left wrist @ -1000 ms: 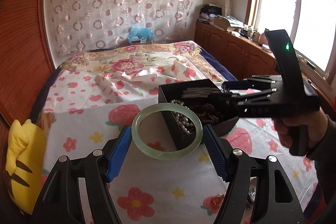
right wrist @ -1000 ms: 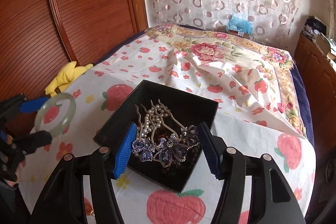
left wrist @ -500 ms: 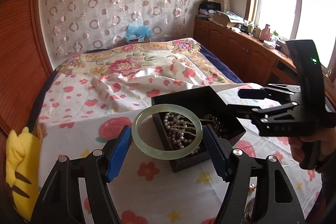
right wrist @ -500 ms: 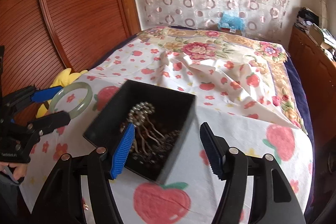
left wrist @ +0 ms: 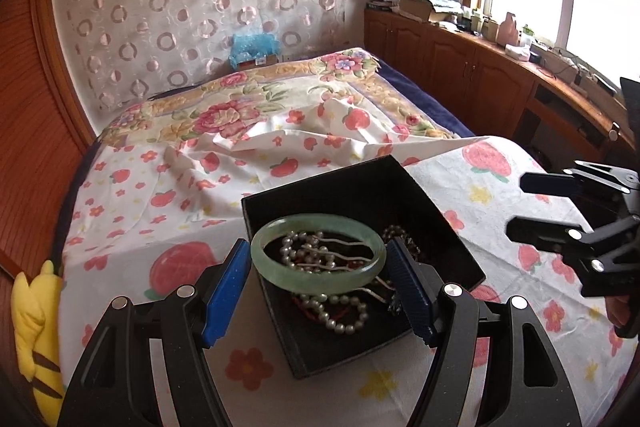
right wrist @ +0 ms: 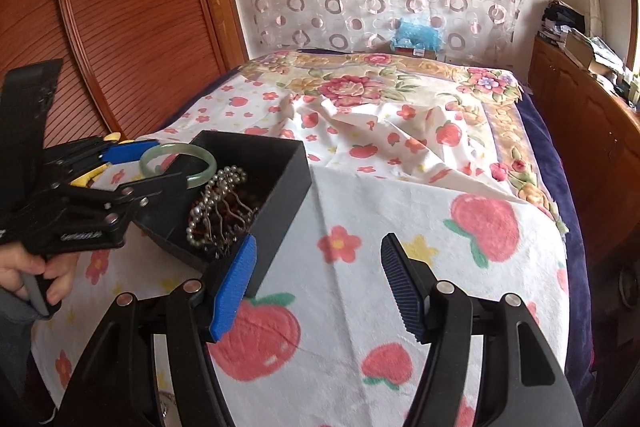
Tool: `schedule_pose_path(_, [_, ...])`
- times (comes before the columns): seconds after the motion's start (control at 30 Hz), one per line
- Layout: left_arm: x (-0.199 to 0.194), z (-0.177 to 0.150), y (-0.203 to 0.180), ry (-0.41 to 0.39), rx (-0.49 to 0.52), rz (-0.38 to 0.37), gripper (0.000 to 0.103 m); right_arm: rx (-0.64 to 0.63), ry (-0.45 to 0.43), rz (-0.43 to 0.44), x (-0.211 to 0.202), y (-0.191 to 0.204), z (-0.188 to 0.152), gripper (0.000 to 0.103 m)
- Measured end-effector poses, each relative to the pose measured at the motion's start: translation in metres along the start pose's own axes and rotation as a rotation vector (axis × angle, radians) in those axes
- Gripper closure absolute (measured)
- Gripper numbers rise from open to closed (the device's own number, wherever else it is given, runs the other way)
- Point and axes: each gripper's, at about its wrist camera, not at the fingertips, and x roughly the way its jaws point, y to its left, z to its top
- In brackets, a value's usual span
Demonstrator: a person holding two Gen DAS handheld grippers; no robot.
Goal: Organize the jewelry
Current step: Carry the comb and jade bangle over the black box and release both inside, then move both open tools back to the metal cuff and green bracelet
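My left gripper (left wrist: pixel 318 281) is shut on a pale green jade bangle (left wrist: pixel 280 273) and holds it level just over the near left part of a black open box (left wrist: pixel 444 223) on the bed. The box holds a pearl necklace (left wrist: pixel 344 321), hairpins and dark beads. In the right wrist view the bangle (right wrist: pixel 208 167) hangs over the box (right wrist: pixel 280 195) at the left, with the left gripper (right wrist: pixel 160 163) around it. My right gripper (right wrist: pixel 316 283) is open and empty, to the right of the box above the sheet; it shows at the right edge of the left wrist view (left wrist: pixel 524 205).
The box sits on a white sheet with strawberry and flower prints (right wrist: pixel 400 227). A yellow plush toy (left wrist: pixel 34 327) lies at the bed's left edge. A wooden sliding door (right wrist: pixel 120 7) stands left, a cluttered wooden cabinet (left wrist: pixel 480 67) right.
My left gripper has carried the bangle forward and down over the box. My right gripper has let go of the purple hair ornament into the box and drawn back to the right.
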Motion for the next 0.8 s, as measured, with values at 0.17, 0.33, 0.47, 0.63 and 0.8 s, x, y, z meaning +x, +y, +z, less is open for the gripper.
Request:
schedule_pose_path(0.17, [0.002, 0.001, -0.008, 0.007, 0.013, 0.011, 0.036, -0.007, 0.001, 0.004, -0.006, 0.002, -0.012, 0.036])
schedule_pose_path(0.33, [-0.006, 0.006, -0.012, -0.01, 0.018, 0.011, 0.034, -0.051, -0.007, -0.003, -0.011, 0.011, -0.02, 0.036])
schedule_pose_path(0.47, [-0.015, 0.006, -0.013, -0.028, 0.016, 0.008, 0.03, -0.054, -0.018, 0.011, -0.019, 0.016, -0.027, 0.036])
schedule_pose_path(0.63, [-0.031, -0.005, -0.019, -0.042, 0.037, -0.001, 0.03, -0.04, -0.034, 0.027, -0.031, 0.026, -0.042, 0.036])
schedule_pose_path(0.8, [-0.045, -0.018, -0.025, -0.042, 0.068, -0.017, 0.03, -0.048, -0.021, 0.061, -0.037, 0.04, -0.062, 0.049])
